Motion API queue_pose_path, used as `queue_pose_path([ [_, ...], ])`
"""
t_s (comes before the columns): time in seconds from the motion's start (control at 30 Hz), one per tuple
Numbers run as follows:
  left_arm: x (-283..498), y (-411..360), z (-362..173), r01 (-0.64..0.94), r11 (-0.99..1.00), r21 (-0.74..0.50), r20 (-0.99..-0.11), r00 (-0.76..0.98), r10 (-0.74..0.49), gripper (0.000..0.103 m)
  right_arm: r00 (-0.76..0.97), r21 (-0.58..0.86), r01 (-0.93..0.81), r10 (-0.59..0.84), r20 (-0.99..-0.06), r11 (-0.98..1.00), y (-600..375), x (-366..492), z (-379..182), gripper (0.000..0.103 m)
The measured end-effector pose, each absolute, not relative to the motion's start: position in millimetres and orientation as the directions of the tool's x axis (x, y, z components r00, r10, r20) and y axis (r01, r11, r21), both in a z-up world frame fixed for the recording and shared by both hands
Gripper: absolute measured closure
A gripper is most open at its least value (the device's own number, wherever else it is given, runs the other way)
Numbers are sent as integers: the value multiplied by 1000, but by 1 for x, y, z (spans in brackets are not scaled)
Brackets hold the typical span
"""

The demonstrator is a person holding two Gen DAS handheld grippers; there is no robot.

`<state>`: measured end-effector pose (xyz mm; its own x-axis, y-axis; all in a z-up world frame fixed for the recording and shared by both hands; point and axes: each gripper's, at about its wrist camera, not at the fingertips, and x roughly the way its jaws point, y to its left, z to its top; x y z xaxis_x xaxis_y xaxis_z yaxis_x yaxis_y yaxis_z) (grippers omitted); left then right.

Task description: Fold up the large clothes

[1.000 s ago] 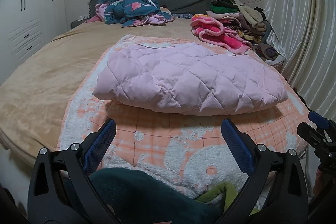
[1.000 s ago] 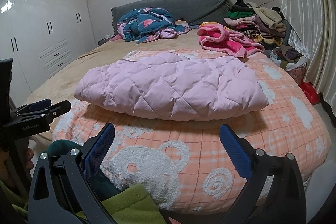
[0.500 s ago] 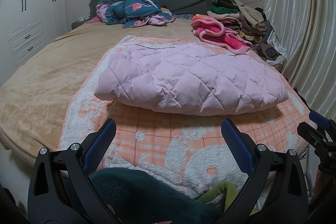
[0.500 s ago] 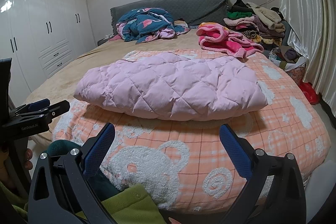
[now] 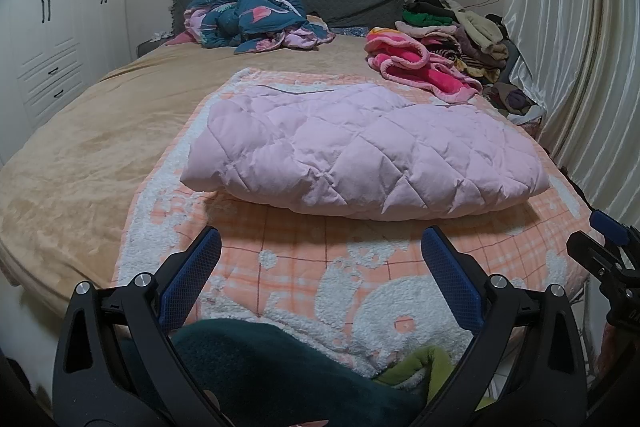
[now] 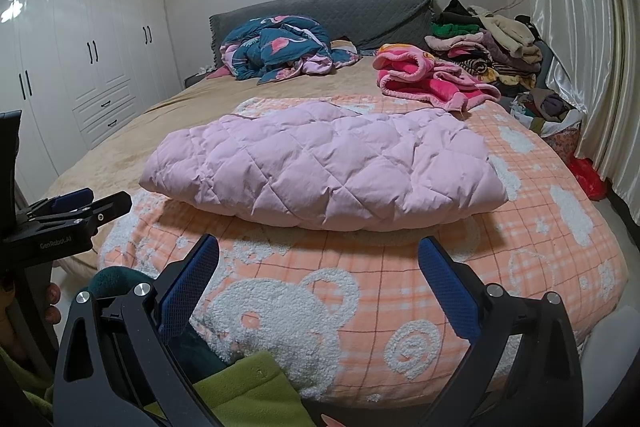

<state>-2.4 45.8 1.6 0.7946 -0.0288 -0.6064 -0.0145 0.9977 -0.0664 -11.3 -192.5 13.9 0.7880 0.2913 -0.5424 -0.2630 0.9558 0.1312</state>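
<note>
A pink quilted padded garment [image 5: 360, 151] lies folded into a thick rectangle on an orange checked blanket [image 5: 304, 267] with white bear shapes on the bed. It also shows in the right wrist view [image 6: 324, 167], on the same blanket [image 6: 520, 267]. My left gripper [image 5: 320, 275] is open and empty, held back from the garment's near edge. My right gripper [image 6: 318, 279] is open and empty, also short of the garment. Each gripper shows at the side of the other's view.
A blue and pink crumpled quilt [image 5: 256, 19] lies by the grey headboard. A pink fleece garment [image 5: 416, 67] and a pile of clothes [image 5: 460, 31] sit at the far right. White wardrobes [image 6: 80, 67] stand left, curtains [image 6: 592, 67] right. Green and dark cloth [image 6: 248, 387] lies below the grippers.
Both views have shifted only slightly. The garment lies as before and both grippers stay open.
</note>
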Motion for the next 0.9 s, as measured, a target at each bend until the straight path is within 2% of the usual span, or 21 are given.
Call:
queue_pose_path([
  [0.9, -4, 48, 6, -24, 998, -66, -602, 798, -20, 9, 786, 134, -263, 293, -544, 955, -193, -12, 15, 4],
])
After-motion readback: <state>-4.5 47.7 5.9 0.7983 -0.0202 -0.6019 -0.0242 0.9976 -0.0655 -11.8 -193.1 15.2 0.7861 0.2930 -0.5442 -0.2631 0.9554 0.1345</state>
